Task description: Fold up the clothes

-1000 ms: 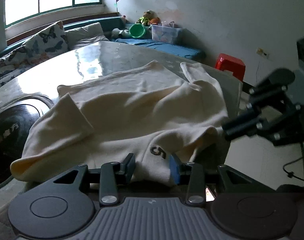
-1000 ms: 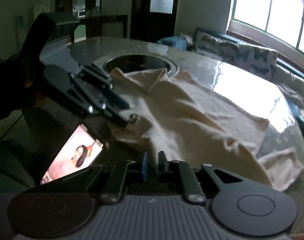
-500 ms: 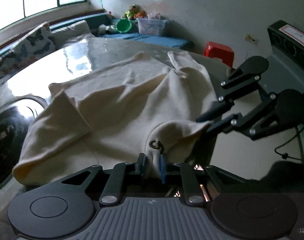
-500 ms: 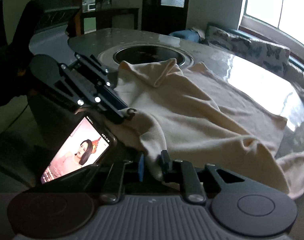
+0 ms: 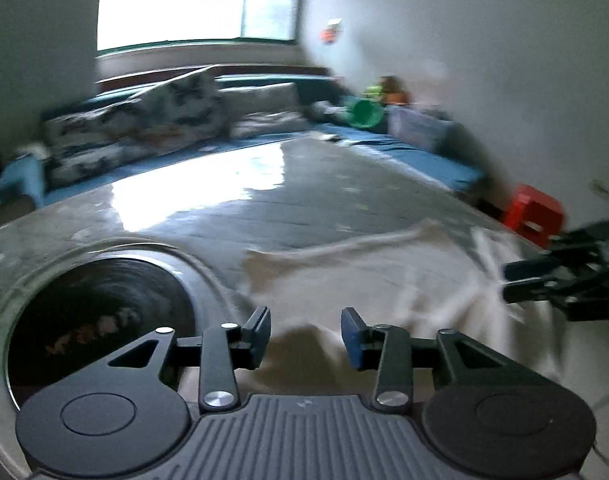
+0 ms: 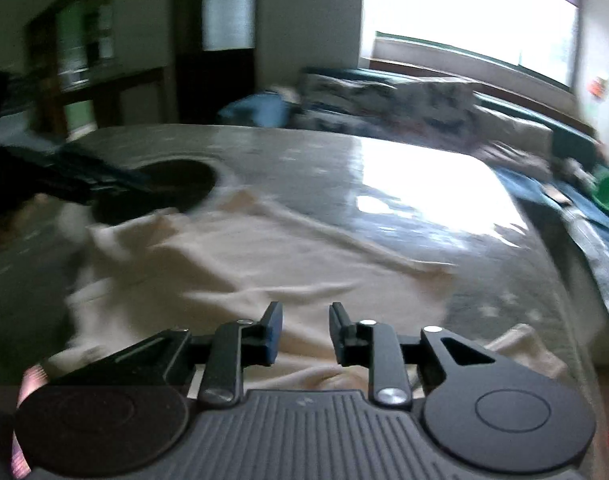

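Cream cloth: the shirt [image 5: 388, 280] lies rumpled on the worktop [image 5: 264, 200], spread over its near right part; both views are blurred.
Shirt edges: in the right wrist view the shirt [image 6: 264, 264] reaches from the near edge out toward the dark round recess [image 6: 172, 184] at far left.
Left gripper [image 5: 305, 334]: jaws apart and just opened wider; cloth shows in the gap, but the pads do not press on it.
Right gripper [image 6: 302, 332]: jaws apart by a narrower gap, also just opened; cloth lies below and between them, unclamped.
Right gripper, left view: the right gripper [image 5: 508, 280] reaches in from the right over the shirt's right side.
Left gripper, right view: a dark blurred shape at far left, jaws unreadable.
Recess: the recess [image 5: 96, 320] sits to the left of the shirt in the left wrist view.
Background: a red stool [image 5: 534, 214] stands beyond the worktop's right edge; a window [image 6: 464, 20] glares on the glossy top.
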Available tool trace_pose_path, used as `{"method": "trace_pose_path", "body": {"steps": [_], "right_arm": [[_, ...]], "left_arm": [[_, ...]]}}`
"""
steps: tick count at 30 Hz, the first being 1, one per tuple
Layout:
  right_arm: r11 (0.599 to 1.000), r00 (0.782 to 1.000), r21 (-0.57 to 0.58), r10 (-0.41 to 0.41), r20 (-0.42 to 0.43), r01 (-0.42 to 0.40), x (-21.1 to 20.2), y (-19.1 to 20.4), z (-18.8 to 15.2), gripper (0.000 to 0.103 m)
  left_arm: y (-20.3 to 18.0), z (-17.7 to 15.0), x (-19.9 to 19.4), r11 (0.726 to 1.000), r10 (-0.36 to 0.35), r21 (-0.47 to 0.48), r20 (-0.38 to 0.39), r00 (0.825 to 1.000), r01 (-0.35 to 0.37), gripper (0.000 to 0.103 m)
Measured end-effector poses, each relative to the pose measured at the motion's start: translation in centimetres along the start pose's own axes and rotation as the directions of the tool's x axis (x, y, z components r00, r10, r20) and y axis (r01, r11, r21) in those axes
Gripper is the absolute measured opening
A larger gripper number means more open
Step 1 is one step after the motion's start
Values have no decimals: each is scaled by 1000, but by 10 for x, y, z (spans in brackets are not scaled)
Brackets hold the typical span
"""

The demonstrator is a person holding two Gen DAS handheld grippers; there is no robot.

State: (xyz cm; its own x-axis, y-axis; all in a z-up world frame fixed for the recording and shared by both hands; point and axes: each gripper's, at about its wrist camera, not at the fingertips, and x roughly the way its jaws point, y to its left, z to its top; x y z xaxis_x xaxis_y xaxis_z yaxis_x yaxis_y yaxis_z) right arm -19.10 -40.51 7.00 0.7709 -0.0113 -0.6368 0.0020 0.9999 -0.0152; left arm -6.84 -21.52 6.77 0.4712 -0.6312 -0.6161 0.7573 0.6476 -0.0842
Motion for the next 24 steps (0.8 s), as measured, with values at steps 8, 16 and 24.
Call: {"method": "trace_pose_path", "body": {"steps": [8, 16, 24], "right_arm": [[982, 984, 113, -141, -110, 153, 54, -55, -1, 29], [983, 982, 125, -118, -150, 137, 72, -67, -3, 29], [988, 982, 95, -101, -162, 118, 94, -53, 16, 23]], "left_arm": [[12, 11, 62, 997, 74, -16, -93, 993, -76, 49], [4, 5, 79, 998, 63, 18, -113, 992, -62, 12], [16, 0, 73, 990, 138, 11, -85, 987, -138, 3]]}}
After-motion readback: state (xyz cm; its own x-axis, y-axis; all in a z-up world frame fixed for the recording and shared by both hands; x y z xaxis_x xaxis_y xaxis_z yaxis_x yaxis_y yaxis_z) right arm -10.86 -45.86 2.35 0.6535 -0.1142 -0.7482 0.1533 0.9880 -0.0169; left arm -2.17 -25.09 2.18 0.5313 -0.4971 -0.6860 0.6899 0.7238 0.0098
